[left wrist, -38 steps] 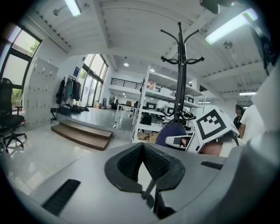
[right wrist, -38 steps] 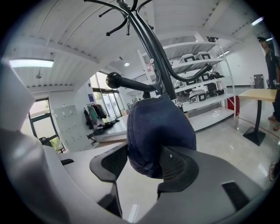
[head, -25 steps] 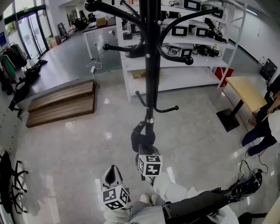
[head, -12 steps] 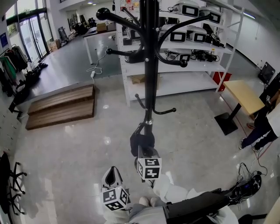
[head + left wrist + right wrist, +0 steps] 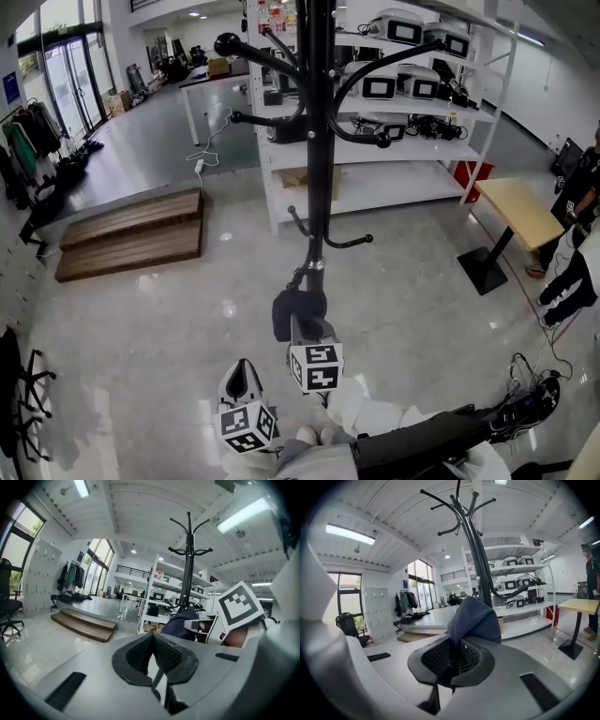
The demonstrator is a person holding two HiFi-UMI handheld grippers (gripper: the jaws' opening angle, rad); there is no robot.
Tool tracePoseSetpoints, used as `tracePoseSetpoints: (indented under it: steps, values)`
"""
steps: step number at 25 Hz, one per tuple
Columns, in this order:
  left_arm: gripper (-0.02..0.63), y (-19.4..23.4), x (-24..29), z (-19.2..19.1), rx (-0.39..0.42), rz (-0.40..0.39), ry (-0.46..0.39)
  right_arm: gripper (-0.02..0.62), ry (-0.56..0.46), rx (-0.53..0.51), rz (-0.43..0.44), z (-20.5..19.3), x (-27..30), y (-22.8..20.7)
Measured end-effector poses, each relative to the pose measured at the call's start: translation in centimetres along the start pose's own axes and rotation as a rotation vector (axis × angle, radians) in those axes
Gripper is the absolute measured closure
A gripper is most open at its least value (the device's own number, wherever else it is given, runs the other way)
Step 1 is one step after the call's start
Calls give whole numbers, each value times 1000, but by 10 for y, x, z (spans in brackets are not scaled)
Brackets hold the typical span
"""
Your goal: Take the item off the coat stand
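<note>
The black coat stand rises straight ahead of me, with curved hooks high up and low down. A dark navy cloth item bunches at the foot of its pole, and a thin loop runs from it up to a low hook. My right gripper is shut on this cloth. In the right gripper view the cloth is pinched between the right gripper's ribbed pads, in front of the stand. My left gripper hangs lower left, shut and empty, clear in the left gripper view.
White shelving with devices stands just behind the stand. A wooden step platform lies to the left and a yellow table to the right, with a person beside it. A black chair is far left, and cables lie lower right.
The right gripper and the navy cloth have shifted slightly toward me and to the left. The head view has tipped up a little. The left gripper has stayed put.
</note>
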State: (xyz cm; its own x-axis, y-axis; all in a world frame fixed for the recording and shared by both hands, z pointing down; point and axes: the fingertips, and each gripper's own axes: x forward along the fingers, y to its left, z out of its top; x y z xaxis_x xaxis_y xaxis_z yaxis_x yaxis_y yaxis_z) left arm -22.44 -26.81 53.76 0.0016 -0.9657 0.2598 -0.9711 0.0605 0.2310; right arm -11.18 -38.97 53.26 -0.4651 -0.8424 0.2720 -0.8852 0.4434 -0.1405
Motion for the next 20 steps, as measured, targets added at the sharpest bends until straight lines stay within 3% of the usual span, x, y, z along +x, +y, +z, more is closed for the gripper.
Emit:
tracePoseSetpoints:
  steps: [20]
  values:
    - [614,-7,-13,-4,-22,20,-21,575,-43,-68,108,11,-23,34]
